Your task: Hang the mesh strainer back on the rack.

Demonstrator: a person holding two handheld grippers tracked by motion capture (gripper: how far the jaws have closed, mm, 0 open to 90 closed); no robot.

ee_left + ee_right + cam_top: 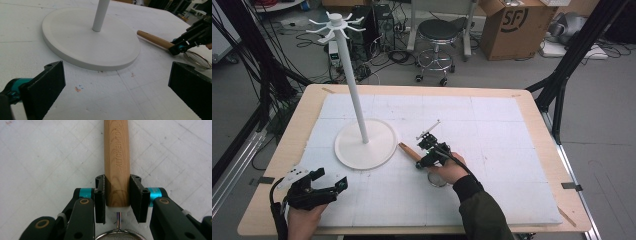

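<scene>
Just right of centre in the high view, the right tongs (428, 152) are closed on the light wooden handle of a small round wire-mesh strainer (116, 162), both jaws pressing its sides near the end where the metal stem meets the wood. The handle's long axis runs toward the upper left of the frame, pointing at the round base of the tall white hook stand (365, 143), and the mesh bowl lies under the hand. At the lower left the left tongs (328, 186) are spread wide, holding nothing, well apart on the white foam-covered bench (492, 125).
</scene>
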